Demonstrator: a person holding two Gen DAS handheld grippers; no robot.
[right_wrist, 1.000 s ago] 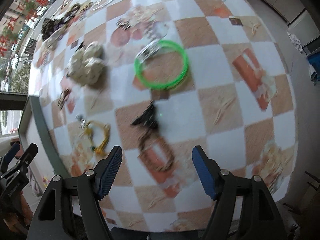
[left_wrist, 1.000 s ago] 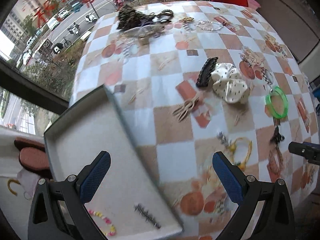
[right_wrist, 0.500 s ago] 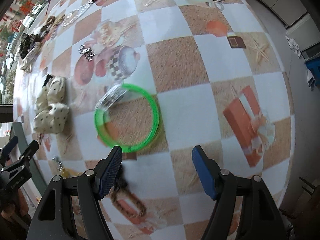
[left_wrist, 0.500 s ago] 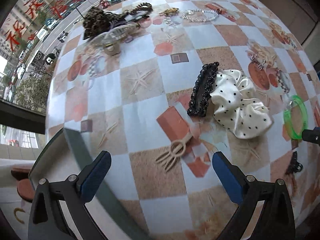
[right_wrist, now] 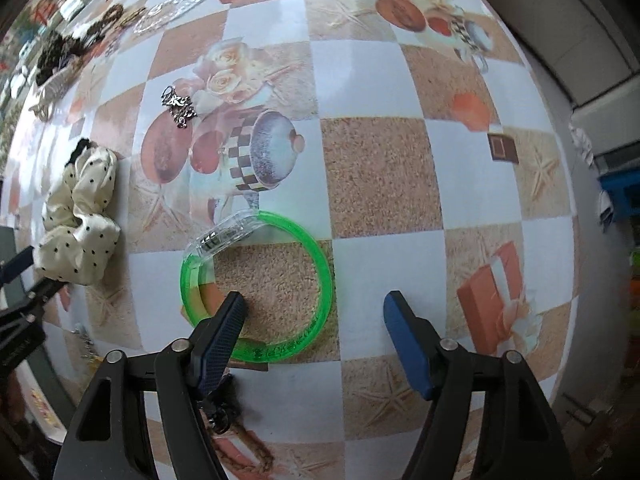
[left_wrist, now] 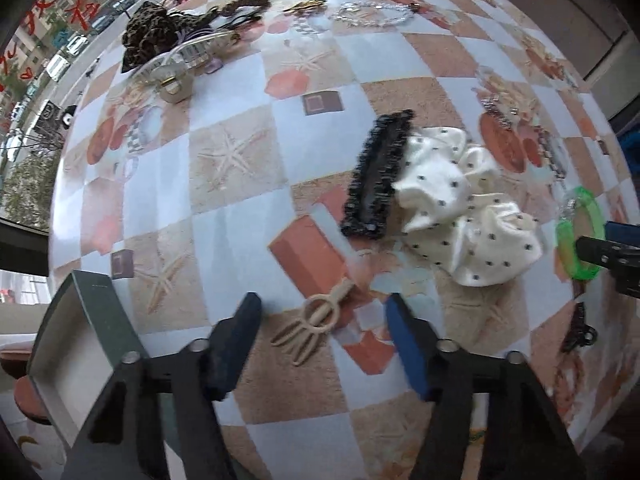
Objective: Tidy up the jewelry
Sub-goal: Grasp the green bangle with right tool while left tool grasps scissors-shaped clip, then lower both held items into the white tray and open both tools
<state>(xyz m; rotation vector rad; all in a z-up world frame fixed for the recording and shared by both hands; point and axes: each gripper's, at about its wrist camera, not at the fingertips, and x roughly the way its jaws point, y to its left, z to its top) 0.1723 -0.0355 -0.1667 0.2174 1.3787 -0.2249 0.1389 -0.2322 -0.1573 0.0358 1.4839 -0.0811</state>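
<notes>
Left wrist view: the left hand-held gripper (left_wrist: 322, 318), jaws half-closed and closing, is straddling the beige hair claw (left_wrist: 310, 326) lying on the bench (left_wrist: 240, 208), whose thin prongs risk slipping free.

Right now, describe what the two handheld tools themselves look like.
Both match. The left tool and the right tool each have two flat blue fingers with a fine textured face, mounted on angular black frames with triangular cut-outs. Round silver pivot pins sit at the finger bases. No cables, sleeves or readable markings show.
</notes>
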